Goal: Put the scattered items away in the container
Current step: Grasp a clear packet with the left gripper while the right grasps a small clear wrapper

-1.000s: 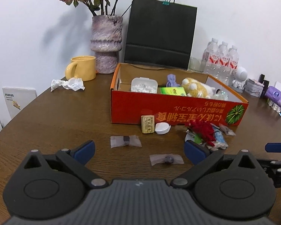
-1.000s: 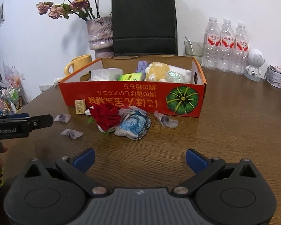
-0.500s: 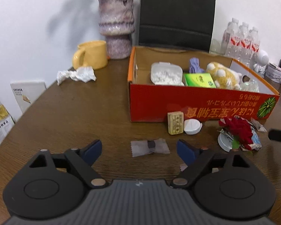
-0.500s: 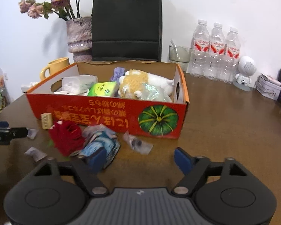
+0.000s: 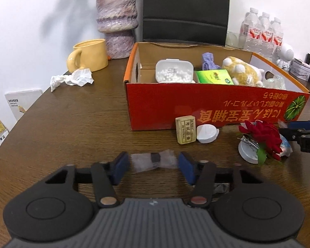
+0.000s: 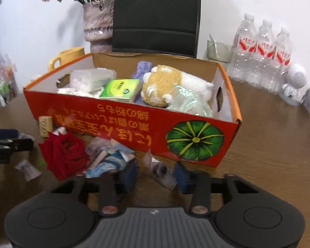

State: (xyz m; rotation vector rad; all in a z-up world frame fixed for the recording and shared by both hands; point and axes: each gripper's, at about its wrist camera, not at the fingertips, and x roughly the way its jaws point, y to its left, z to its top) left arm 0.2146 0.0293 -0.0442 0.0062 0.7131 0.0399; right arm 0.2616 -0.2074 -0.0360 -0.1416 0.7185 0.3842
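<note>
Left tongs (image 5: 154,166) partly spread, jaws just been closing, straddling a clear sachet with a dark piece (image 5: 154,160) flat on the bench (image 5: 72,128); pads look right at its ends, firm pinch unclear. Right tongs (image 6: 156,174) also narrowed, just been closing around another clear sachet (image 6: 160,170); contact unclear, blurred. Red cardboard box (image 5: 217,111) stands behind, holding a plush toy (image 6: 163,86) and green packet (image 6: 119,90). Red rose (image 6: 64,155), eraser block (image 5: 185,130), white cap (image 5: 206,133) lie loose before it. White wall, yellow mug (image 5: 88,55), vase (image 5: 116,20), water bottles (image 6: 262,53) behind. Versus earlier: both tongs nearer the box, sachets now between jaws.
</note>
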